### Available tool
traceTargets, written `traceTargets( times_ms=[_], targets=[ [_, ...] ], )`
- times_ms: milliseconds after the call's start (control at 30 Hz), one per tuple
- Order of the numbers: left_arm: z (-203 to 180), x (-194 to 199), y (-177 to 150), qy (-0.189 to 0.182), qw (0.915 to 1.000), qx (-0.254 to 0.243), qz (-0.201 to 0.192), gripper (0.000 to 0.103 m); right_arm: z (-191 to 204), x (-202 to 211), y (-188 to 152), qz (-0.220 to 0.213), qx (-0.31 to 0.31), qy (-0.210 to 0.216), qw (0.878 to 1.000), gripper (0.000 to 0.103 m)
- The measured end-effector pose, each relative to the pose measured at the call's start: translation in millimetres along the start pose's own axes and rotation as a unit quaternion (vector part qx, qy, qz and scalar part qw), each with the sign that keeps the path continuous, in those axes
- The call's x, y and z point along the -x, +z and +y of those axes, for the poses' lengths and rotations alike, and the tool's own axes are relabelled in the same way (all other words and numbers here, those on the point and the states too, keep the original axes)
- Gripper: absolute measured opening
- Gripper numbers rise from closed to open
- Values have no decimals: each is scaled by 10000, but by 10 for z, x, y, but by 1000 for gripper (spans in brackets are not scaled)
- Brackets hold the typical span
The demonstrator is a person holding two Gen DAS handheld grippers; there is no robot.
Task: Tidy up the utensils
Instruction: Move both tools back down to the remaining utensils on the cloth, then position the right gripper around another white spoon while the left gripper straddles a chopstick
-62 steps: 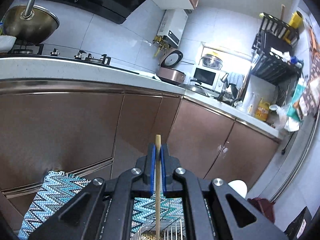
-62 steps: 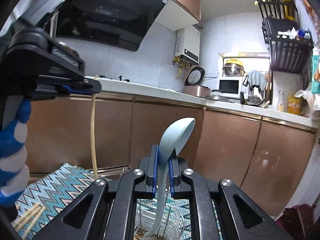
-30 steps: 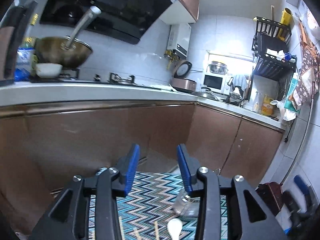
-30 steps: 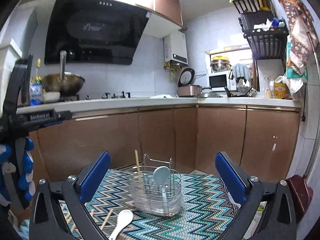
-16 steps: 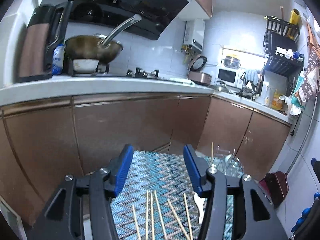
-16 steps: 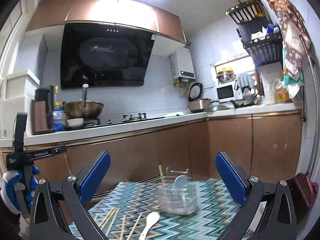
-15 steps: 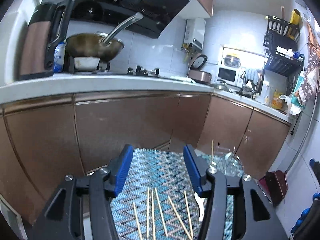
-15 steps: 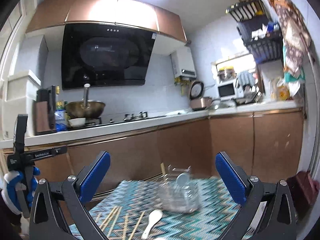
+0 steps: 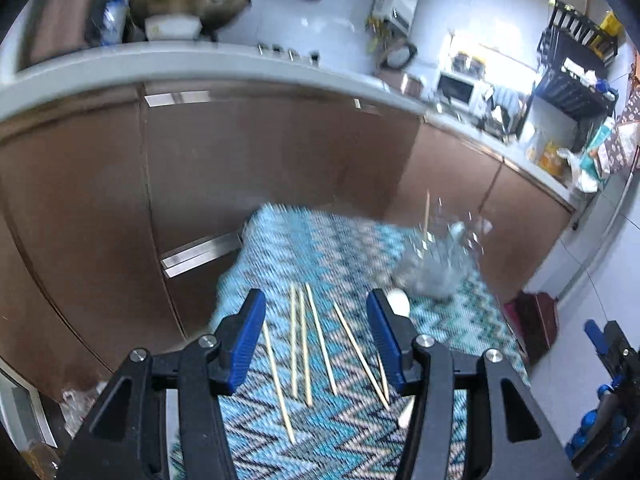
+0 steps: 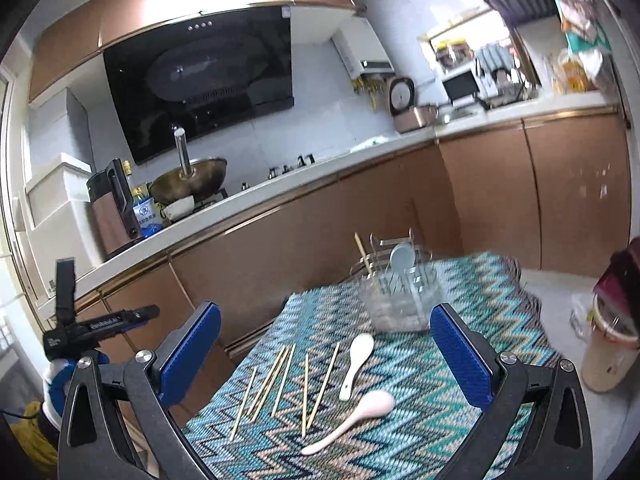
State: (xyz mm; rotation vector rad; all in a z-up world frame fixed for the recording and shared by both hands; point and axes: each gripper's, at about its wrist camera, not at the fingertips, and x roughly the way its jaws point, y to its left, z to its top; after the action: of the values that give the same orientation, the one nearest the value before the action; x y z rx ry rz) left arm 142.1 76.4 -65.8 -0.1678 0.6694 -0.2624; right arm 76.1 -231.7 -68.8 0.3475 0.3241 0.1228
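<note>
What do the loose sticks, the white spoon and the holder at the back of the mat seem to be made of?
The chopsticks look like bare wood or bamboo: pale tan, matt, thin and straight. The white spoon is probably glazed ceramic or glossy plastic: smooth, with a soft shine. The holder seems to be shiny metal wire over a clear plastic base, since the mat shows through it.

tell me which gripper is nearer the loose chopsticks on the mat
Left. The left gripper hangs open right over the loose chopsticks, which show between its fingers. The right gripper is also open but sits further back, nearer the white spoon and pink spoon.
</note>
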Motion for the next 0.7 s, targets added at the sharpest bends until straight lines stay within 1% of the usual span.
traceTargets(
  times_ms=[100, 133, 200, 233, 267, 300, 333, 400, 567, 700],
  targets=[
    [5, -337, -75, -251, 9980, 113, 574, 50, -101, -159, -111, 331, -206, 82, 9992, 101],
    [6, -414, -85, -291, 9972, 127, 684, 50, -128, -215, -153, 444, -277, 115, 9986, 100],
    [23, -658, -113, -378, 9939, 235, 1005, 50, -229, -370, -261, 774, -504, 280, 9953, 92],
    [25, -761, -125, -397, 9924, 283, 1134, 50, -283, -445, -313, 927, -630, 371, 9930, 89],
    [37, -921, -129, -449, 9896, 359, 1319, 49, -328, -513, -364, 1061, -748, 441, 9906, 84],
    [36, -1051, -122, -471, 9875, 413, 1444, 46, -394, -602, -433, 1238, -899, 500, 9870, 80],
    [49, -1136, -117, -479, 9860, 450, 1530, 42, -440, -661, -482, 1353, -994, 524, 9844, 78],
    [79, -1393, -120, -474, 9815, 539, 1775, 39, -545, -814, -610, 1644, -1183, 511, 9779, 73],
    [189, -1972, -145, -347, 9701, 713, 2294, 32, -693, -1045, -791, 2018, -1349, 494, 9688, 71],
    [253, -2268, -166, -280, 9644, 790, 2507, 21, -781, -1178, -886, 2212, -1404, 510, 9637, 70]
  ],
)
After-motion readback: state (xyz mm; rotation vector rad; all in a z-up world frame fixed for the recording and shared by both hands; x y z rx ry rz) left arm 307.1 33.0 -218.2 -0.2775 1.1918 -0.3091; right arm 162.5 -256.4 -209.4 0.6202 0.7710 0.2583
